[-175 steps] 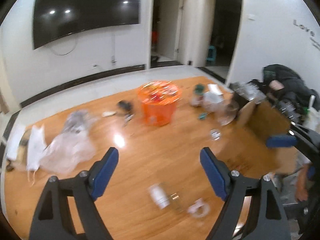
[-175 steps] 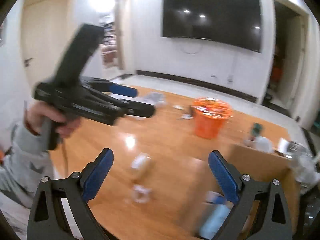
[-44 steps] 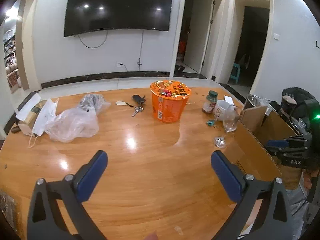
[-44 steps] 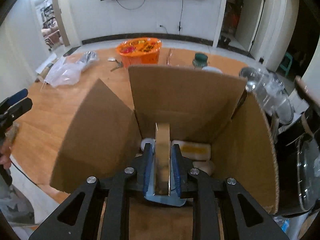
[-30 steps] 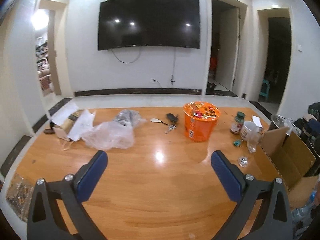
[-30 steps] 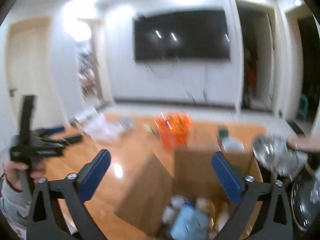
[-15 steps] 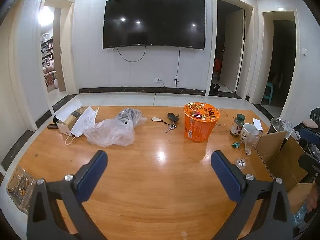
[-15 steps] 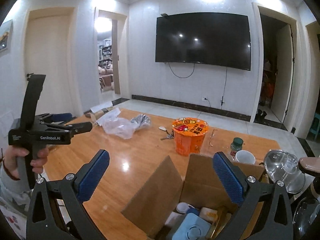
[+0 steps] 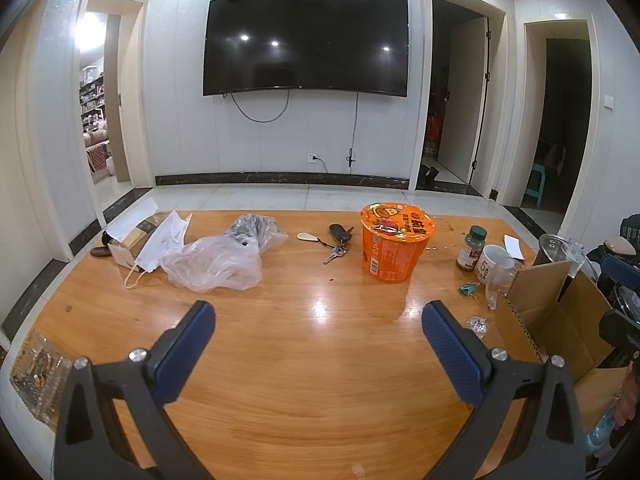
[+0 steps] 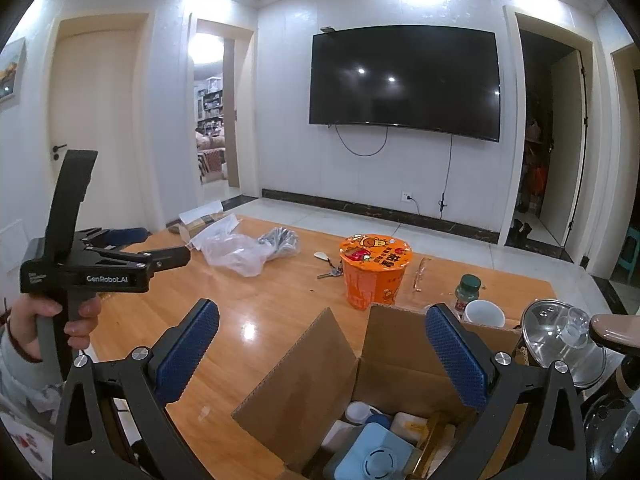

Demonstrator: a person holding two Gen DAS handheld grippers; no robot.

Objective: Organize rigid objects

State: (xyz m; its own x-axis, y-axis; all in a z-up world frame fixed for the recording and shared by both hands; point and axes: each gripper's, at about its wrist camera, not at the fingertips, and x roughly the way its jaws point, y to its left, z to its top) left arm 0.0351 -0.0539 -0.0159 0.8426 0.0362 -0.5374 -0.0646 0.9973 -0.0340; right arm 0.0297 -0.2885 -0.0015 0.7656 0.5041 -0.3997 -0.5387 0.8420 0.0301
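My left gripper (image 9: 318, 334) is open and empty above the wooden table (image 9: 304, 360). My right gripper (image 10: 322, 338) is open and empty, raised above an open cardboard box (image 10: 304, 376) at the table's right end. The box holds a light blue item (image 10: 372, 460), white items and a tan box. It also shows in the left wrist view (image 9: 560, 312). The left gripper shows in the right wrist view (image 10: 120, 264), held in a hand. An orange noodle cup (image 9: 394, 242) stands mid table, with keys (image 9: 338, 244), a green-capped jar (image 9: 470, 248), a white mug (image 9: 490, 264) and a wine glass (image 9: 494, 292) nearby.
A clear plastic bag (image 9: 216, 260), a face mask (image 9: 160, 244) and a small carton (image 9: 124, 244) lie at the far left. A packet (image 9: 38, 376) sits at the near left edge. A glass pot lid (image 10: 564, 336) and dark cookware stand right of the box.
The right gripper let go of the tan box inside the cardboard box, opened and rose above it. The left gripper drew back and levelled out, and both have held nearly still since.
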